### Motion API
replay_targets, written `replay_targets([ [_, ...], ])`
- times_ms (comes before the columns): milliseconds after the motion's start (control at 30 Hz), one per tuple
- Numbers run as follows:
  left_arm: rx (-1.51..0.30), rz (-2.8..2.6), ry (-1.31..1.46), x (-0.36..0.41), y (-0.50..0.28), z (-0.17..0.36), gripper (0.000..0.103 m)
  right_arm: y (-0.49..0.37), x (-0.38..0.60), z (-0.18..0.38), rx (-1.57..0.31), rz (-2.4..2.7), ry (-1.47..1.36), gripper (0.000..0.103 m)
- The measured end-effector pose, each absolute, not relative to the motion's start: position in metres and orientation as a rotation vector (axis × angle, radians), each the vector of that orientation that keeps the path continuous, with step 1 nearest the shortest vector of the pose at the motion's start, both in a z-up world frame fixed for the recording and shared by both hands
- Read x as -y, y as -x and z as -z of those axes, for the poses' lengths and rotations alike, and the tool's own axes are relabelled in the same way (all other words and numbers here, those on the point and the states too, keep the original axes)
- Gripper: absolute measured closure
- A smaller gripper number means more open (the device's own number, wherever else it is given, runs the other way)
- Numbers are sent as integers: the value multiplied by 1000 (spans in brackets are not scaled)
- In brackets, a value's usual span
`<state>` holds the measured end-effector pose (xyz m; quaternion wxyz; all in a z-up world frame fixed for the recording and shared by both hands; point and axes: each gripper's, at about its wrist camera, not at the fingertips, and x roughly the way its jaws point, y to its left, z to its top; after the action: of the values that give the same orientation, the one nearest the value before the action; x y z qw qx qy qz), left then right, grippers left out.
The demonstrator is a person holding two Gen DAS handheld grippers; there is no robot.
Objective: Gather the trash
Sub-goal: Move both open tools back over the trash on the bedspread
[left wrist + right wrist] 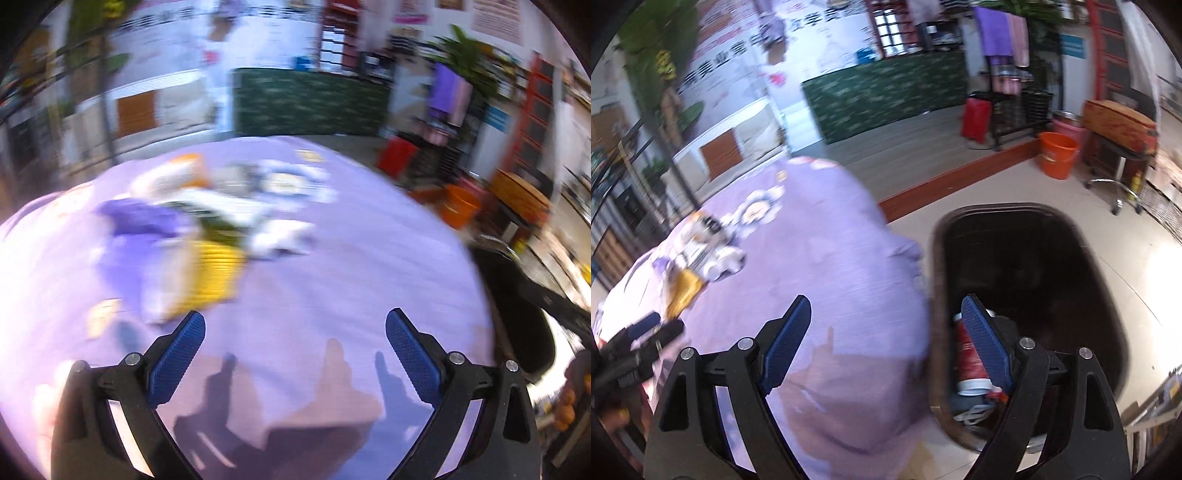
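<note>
A: Trash point(207, 229) lies piled on our lilac-covered worktop point(351, 258), blurred.
B: We hold both hand-held grippers agape and empty, left hand-held gripper point(295, 325), right hand-held gripper point(886, 314); a dark bin point(1034, 258) stands beside the worktop.

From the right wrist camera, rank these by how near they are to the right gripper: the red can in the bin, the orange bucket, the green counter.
From the right gripper:
1. Red can, in the dark bin, right beside the right-hand finger.
2. Orange bucket, on the floor beyond the bin, right.
3. Green counter, across the room.

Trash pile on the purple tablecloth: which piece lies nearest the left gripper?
The yellow wrapper, at the pile's near edge just beyond the left gripper; the white and purple pieces lie farther back.
</note>
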<state>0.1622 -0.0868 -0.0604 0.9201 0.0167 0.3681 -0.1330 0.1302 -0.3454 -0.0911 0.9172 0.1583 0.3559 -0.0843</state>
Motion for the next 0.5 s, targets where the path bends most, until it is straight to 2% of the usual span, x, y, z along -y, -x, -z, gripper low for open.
replay_targets([
  [167, -754, 151, 23, 46, -182, 58, 7, -145, 311, 97, -762, 98, -298, 20],
  [367, -764, 128, -71, 51, -208, 61, 10, -151, 285, 99, -777, 43, -276, 20],
  [500, -795, 109, -119, 52, -231, 72, 20, -152, 278, 98, -782, 27, -267, 20],
])
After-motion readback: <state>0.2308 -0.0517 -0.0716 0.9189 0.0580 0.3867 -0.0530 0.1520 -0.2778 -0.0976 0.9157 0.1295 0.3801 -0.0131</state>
